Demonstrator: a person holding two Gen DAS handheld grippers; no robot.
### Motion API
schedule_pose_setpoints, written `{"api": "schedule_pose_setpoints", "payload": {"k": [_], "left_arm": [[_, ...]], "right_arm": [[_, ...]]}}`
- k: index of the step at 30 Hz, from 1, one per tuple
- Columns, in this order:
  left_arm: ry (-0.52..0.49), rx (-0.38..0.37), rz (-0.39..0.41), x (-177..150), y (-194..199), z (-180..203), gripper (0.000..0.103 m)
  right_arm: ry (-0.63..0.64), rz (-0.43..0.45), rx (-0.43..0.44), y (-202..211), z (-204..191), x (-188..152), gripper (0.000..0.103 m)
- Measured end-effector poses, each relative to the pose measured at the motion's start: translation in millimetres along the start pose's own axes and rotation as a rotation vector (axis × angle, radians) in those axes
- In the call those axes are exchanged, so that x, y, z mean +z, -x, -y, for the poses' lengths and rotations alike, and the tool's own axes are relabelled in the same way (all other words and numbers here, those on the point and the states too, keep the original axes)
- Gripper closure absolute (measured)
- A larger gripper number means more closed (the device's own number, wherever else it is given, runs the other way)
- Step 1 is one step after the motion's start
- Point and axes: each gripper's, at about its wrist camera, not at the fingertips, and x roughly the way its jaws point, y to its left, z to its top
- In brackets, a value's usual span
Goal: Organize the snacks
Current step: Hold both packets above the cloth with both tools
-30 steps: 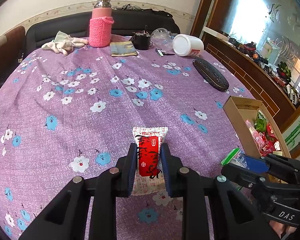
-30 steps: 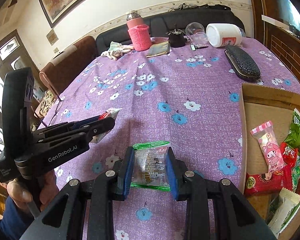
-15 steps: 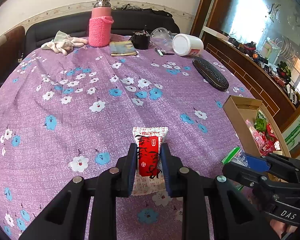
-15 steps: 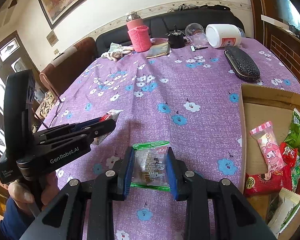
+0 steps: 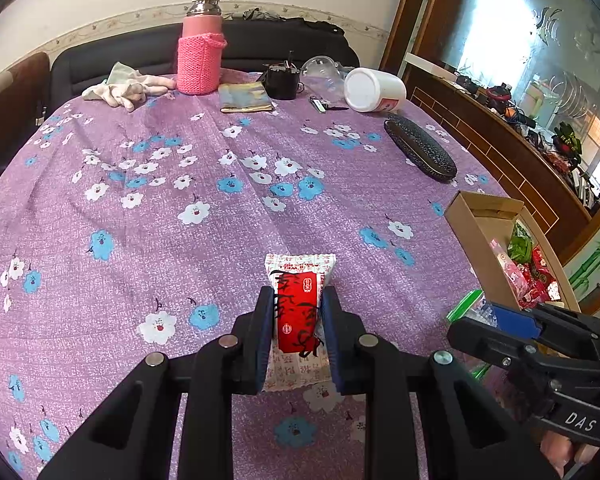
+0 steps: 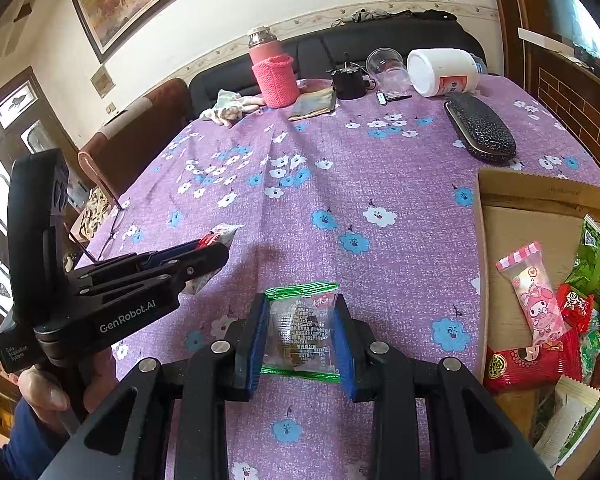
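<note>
Both wrist views, snacks in hand above the purple flowered cloth on the surface [image 5: 228,216]. My left gripper [image 5: 296,334] has its fingers closed on a red-and-white printed snack packet [image 5: 298,312], pinched across its narrow width with the crimped top edge standing clear beyond the tips. My right gripper [image 6: 302,334] is likewise clamped on a clear plastic sachet with green sealed ends [image 6: 300,328], taken by its two side edges. I judge both to be light, soft film pouches: they buckle under pressure, the glossy wrap may slip, and the contents could crush, so a mid-body hold with modest squeeze suits best. The open brown cardboard box [image 6: 512,216], already holding assorted sweets, lies near on the right, the likely destination
</note>
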Motion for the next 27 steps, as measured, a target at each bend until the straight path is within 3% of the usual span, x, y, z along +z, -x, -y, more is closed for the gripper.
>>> {"api": "schedule_pose_setpoints", "payload": {"k": [27], "left_arm": [[0.003,-0.012,0.022,2.5,8.1,3.2,0.08]], "right_arm": [[-0.051,0.021,-0.009,4.0,9.9,2.8,0.07]]}}
